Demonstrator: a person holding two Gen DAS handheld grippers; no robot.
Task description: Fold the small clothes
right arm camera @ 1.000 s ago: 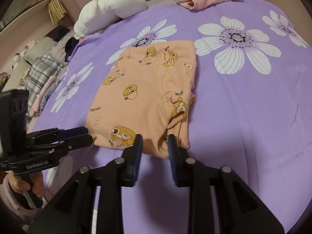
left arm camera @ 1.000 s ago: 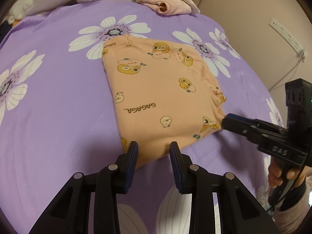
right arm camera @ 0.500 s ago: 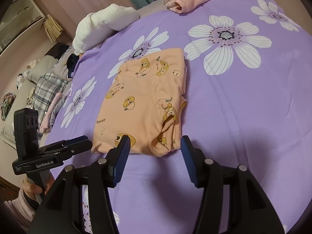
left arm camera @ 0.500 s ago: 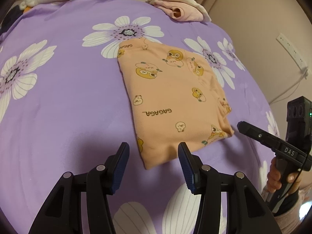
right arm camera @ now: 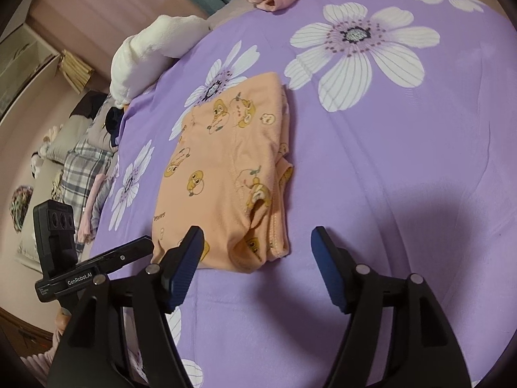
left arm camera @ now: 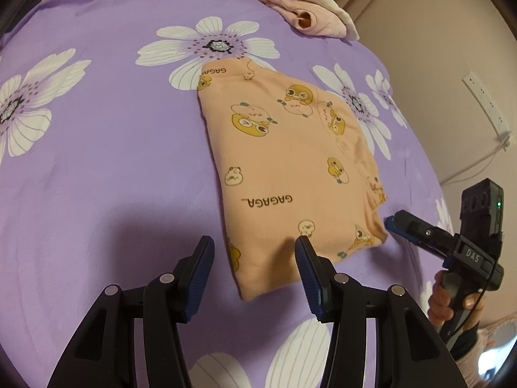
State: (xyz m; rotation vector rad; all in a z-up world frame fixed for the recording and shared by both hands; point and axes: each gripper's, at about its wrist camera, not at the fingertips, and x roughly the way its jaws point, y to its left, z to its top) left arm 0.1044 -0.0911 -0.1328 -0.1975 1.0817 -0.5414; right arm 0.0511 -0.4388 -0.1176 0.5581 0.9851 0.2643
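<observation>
A small orange garment (left arm camera: 290,168) with yellow cartoon prints lies folded flat on the purple flowered bedspread (left arm camera: 106,168); the right wrist view shows it (right arm camera: 223,184) as well. My left gripper (left arm camera: 255,265) stands open just short of the garment's near edge, holding nothing. My right gripper (right arm camera: 258,258) hovers at the garment's near right corner with its jaws opening and no cloth pressed between the pads. The left wrist view shows the right gripper (left arm camera: 392,221) from the side, beside the garment's corner, in a person's hand (left arm camera: 452,300).
A folded pink and cream garment (left arm camera: 310,13) lies at the bed's far edge. A white rolled blanket (right arm camera: 152,51) and a pile of plaid clothes (right arm camera: 84,168) sit at the left. A wall with a socket strip (left arm camera: 484,103) is on the right.
Both grippers have let go of the orange garment's near edge, opened and drawn back a little. The garment now lies flat and free on the bed.
</observation>
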